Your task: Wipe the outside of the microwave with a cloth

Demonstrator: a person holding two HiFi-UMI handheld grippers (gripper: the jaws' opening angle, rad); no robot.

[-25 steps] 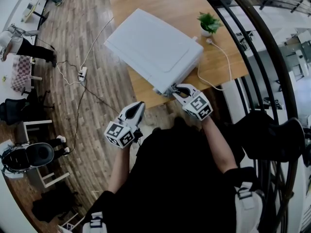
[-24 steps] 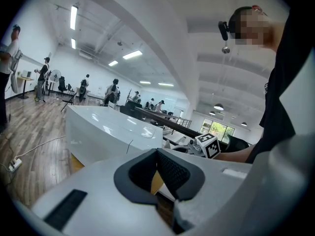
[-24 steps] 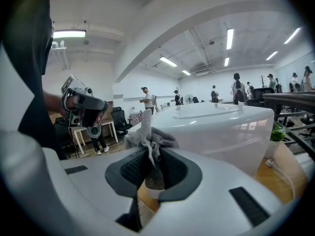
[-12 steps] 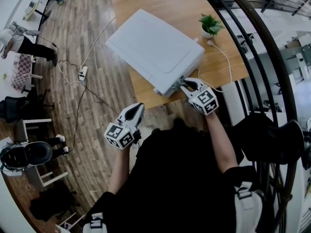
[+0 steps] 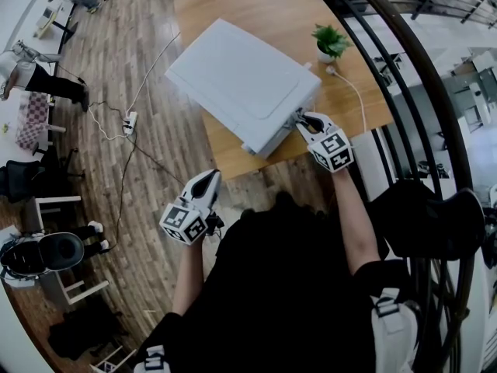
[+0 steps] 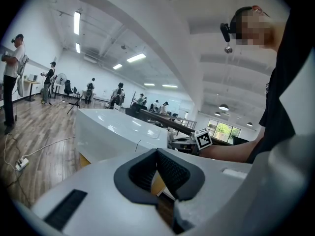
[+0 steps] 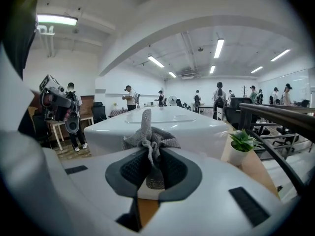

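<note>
A white microwave (image 5: pixel 241 80) stands on the wooden table (image 5: pixel 342 103). In the head view my right gripper (image 5: pixel 301 118) is pressed against the lower part of its near right corner. The right gripper view shows this gripper (image 7: pixel 150 156) shut on a bunched grey cloth (image 7: pixel 147 136), with the microwave (image 7: pixel 187 124) just beyond the cloth. My left gripper (image 5: pixel 206 180) hangs over the floor in front of the table, apart from the microwave. Its jaws (image 6: pixel 157 155) are shut with nothing between them. From there the microwave (image 6: pixel 113 132) lies ahead.
A small potted plant (image 5: pixel 330 40) stands on the table right of the microwave, with a white cable (image 5: pixel 356 93) curving beside it. A black railing (image 5: pixel 404 76) runs along the right. A power strip (image 5: pixel 130 119) and cords lie on the wood floor at left.
My right gripper has slid with the cloth along the microwave's near side, to the right and farther away. The left gripper has sunk back a little towards me.
</note>
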